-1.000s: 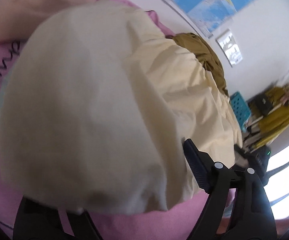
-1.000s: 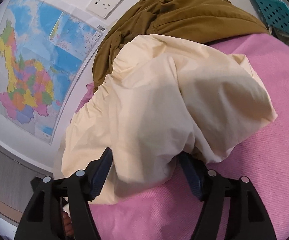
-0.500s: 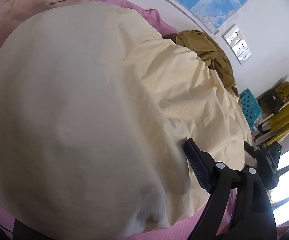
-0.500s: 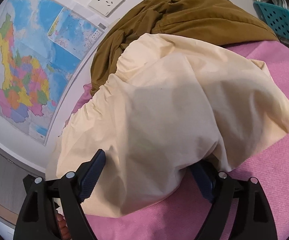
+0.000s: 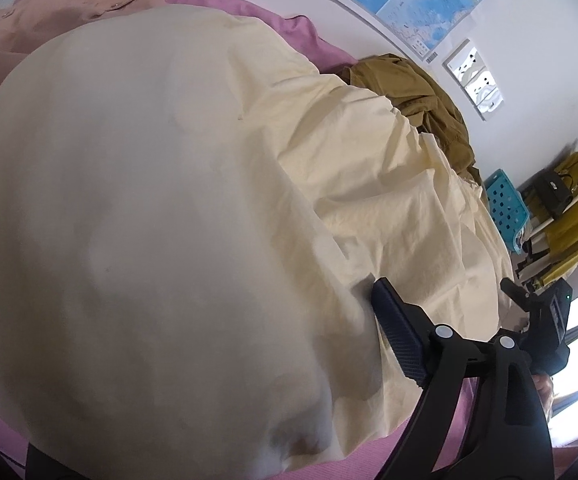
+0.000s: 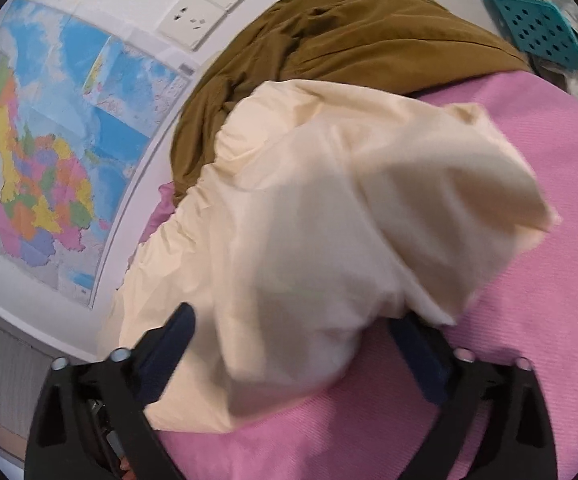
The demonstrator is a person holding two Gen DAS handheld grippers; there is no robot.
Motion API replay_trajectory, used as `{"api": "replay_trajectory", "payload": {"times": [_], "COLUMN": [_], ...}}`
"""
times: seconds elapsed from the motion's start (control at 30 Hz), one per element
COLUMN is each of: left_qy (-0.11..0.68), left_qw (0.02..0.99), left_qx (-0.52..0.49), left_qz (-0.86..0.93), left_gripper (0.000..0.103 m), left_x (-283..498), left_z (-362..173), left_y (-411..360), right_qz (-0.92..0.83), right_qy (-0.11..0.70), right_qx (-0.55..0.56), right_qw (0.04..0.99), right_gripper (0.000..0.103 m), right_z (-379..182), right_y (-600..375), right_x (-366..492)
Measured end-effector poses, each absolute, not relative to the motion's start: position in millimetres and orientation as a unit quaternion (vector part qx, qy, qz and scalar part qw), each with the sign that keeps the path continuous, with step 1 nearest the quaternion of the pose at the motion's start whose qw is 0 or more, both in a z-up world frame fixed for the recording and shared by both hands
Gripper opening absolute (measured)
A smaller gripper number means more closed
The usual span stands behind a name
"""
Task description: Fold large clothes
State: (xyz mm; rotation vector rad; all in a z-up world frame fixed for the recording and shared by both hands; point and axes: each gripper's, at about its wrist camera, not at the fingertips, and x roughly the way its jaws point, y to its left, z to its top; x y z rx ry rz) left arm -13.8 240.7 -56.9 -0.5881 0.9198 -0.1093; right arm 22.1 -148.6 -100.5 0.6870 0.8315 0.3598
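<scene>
A large cream-yellow garment (image 5: pixel 161 208) lies on the pink bed cover (image 6: pixel 561 248) and billows close to both cameras. In the left wrist view only the right finger (image 5: pixel 399 344) of my left gripper (image 5: pixel 217 364) shows; the cloth drapes over the rest and hides the other finger. In the right wrist view my right gripper (image 6: pixel 301 344) has its two fingers spread wide, with a fold of the same garment (image 6: pixel 329 232) bunched between them. The fingers do not press the cloth together.
An olive-brown garment (image 6: pixel 349 52) is heaped behind the cream one by the wall. A peach shirt (image 5: pixel 69 16) lies at the far left. A teal perforated basket (image 5: pixel 505 208) stands off the bed's end. A map (image 6: pixel 57 140) and sockets (image 6: pixel 209 8) are on the wall.
The cream cloth has swelled and spread over the left camera's view, now covering the pink cover there. In the right view the fold has shifted forward and right; the fingers stay spread.
</scene>
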Motion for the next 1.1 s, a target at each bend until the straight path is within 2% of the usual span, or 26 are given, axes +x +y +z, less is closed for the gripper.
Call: {"api": "replay_trajectory", "payload": {"times": [0.13, 0.2, 0.27, 0.33, 0.4, 0.43, 0.47, 0.53, 0.57, 0.6, 0.67, 0.77, 0.87, 1.1], "left_qy": [0.436, 0.434, 0.431, 0.431, 0.431, 0.43, 0.428, 0.421, 0.419, 0.419, 0.424, 0.419, 0.41, 0.382], "left_qw": [0.851, 0.851, 0.85, 0.849, 0.847, 0.845, 0.845, 0.843, 0.841, 0.843, 0.843, 0.837, 0.844, 0.86], "left_qx": [-0.286, -0.291, -0.298, -0.3, -0.306, -0.312, -0.316, -0.329, -0.334, -0.331, -0.324, -0.346, -0.339, -0.324], "left_qz": [-0.059, -0.063, -0.063, -0.057, -0.054, -0.056, -0.057, -0.064, -0.068, -0.064, -0.059, -0.068, -0.072, -0.095], "left_gripper": [0.088, 0.089, 0.088, 0.084, 0.081, 0.08, 0.08, 0.087, 0.087, 0.086, 0.064, 0.045, 0.035, 0.028], "left_x": [-12.1, -10.4, -8.0, -5.5, -3.9, -3.3, -3.1, -2.7, -1.9, -1.1, 1.1, 0.4, -1.8, -7.8], "left_z": [-58.1, -58.2, -58.7, -59.2, -59.3, -59.9, -60.2, -61.6, -61.8, -61.5, -61.9, -61.0, -49.1, -11.2], "left_y": [242.7, 243.1, 244.9, 246.3, 248.6, 250.5, 251.8, 254.3, 254.5, 253.9, 253.8, 262.6, 265.2, 270.8], "right_qz": [0.156, 0.156, 0.147, 0.162, 0.166, 0.172, 0.179, 0.186, 0.185, 0.184, 0.205, 0.227, 0.247, 0.288], "right_qy": [0.387, 0.385, 0.387, 0.39, 0.388, 0.386, 0.384, 0.386, 0.387, 0.39, 0.389, 0.383, 0.367, 0.32], "right_qx": [0.313, 0.311, 0.301, 0.312, 0.33, 0.337, 0.343, 0.323, 0.319, 0.317, 0.324, 0.326, 0.318, 0.29], "right_qw": [0.853, 0.855, 0.859, 0.851, 0.845, 0.841, 0.838, 0.843, 0.845, 0.845, 0.838, 0.834, 0.838, 0.855], "right_gripper": [0.098, 0.094, 0.06, 0.054, 0.057, 0.068, 0.074, 0.077, 0.062, 0.052, 0.033, 0.023, 0.02, 0.017], "right_z": [-97.7, -96.7, -97.3, -99.4, -100.8, -102.5, -104.2, -100.2, -100.3, -102.5, -104.6, -97.7, -79.8, -24.8], "right_y": [-138.4, -134.3, -128.4, -125.6, -126.5, -127.0, -126.7, -116.7, -114.1, -112.0, -112.8, -113.6, -110.3, -98.6], "right_x": [30.4, 35.5, 41.9, 48.5, 52.3, 54.4, 56.3, 61.1, 62.4, 65.1, 67.5, 65.9, 59.2, 40.6]}}
